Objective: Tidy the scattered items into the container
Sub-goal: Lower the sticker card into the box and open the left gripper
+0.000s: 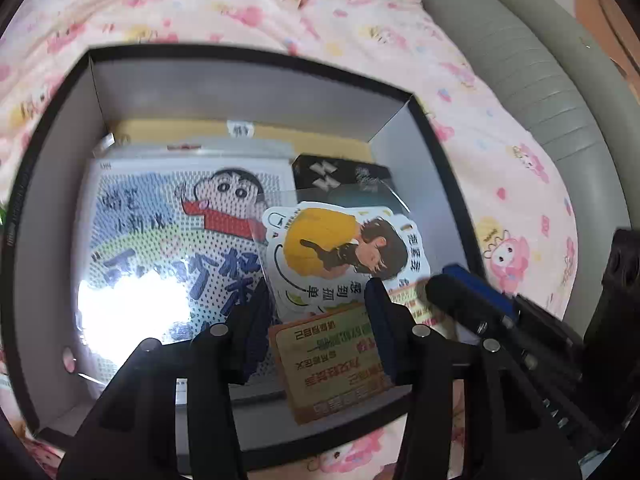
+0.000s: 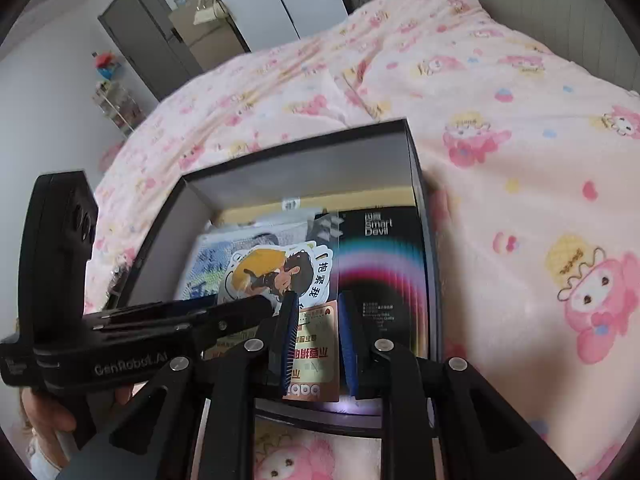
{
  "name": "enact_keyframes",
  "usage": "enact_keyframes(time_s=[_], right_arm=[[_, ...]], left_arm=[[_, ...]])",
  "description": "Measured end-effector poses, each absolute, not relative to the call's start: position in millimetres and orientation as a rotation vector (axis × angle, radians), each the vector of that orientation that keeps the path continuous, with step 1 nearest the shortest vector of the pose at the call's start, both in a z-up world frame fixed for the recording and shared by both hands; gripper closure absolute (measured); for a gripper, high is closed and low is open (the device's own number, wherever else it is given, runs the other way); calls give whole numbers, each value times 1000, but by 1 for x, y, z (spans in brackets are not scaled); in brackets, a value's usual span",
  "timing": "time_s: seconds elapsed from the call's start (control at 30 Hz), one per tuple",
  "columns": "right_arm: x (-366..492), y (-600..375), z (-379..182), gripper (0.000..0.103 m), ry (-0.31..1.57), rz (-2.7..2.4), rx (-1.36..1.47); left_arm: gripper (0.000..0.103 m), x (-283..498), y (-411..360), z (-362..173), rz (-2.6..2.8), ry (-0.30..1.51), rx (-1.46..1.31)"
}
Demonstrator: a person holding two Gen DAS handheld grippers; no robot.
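A black-rimmed box [image 1: 240, 54] [image 2: 296, 146] with grey inner walls lies on the bed. Inside are a cartoon bead picture [image 1: 160, 232] [image 2: 208, 264], a die-cut sticker of a figure in yellow [image 1: 332, 240] [image 2: 272, 272], a black "Smart Devil" package [image 1: 344, 178] [image 2: 380, 264] and an orange printed card [image 1: 332, 360] [image 2: 316, 344] by the near wall. My left gripper [image 1: 318, 284] [image 2: 264, 304] hangs over the card with its jaws wide apart. My right gripper [image 2: 319, 296] [image 1: 444, 280] hovers beside it, jaws narrowly apart. The card shows flat between both pairs of fingers, and I see neither pressing on it.
Pink cartoon-print bedding [image 1: 280, 8] [image 2: 520, 140] surrounds the box. A grey padded headboard [image 1: 520, 60] runs along one side. A hand [image 2: 52, 412] holds the left gripper's handle. Far off stand dark doors and a small shelf [image 2: 116, 108].
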State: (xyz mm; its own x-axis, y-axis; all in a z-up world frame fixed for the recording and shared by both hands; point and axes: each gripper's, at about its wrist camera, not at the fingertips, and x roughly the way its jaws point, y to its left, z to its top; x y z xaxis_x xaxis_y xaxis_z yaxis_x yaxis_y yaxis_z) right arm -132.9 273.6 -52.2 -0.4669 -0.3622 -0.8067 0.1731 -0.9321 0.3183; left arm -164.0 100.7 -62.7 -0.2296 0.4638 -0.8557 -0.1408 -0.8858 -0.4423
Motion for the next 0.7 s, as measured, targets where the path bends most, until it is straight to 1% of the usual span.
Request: enact_keyframes(time_s=[0.1, 0.17, 0.3, 0.47, 0.6, 0.7], right_arm=[[-126, 271, -59, 86, -194, -2460, 1437], [-121, 276, -57, 86, -190, -2489, 1428], [-115, 297, -41, 86, -383, -2489, 1337], [-110, 312, -34, 86, -379, -2602, 1328], [-113, 332, -41, 86, -543, -2555, 1371], [-114, 333, -41, 86, -560, -2546, 1379]], left_arm=[[56, -163, 102, -69, 2144, -371, -1698], [56, -159, 105, -71, 2123, -356, -1715], [56, -155, 105, -66, 2176, -322, -1693], [56, -162, 101, -70, 2221, -371, -1721], [56, -162, 117, -81, 2165, -355, -1748], [56, -160, 128, -85, 2060, -421, -1688]])
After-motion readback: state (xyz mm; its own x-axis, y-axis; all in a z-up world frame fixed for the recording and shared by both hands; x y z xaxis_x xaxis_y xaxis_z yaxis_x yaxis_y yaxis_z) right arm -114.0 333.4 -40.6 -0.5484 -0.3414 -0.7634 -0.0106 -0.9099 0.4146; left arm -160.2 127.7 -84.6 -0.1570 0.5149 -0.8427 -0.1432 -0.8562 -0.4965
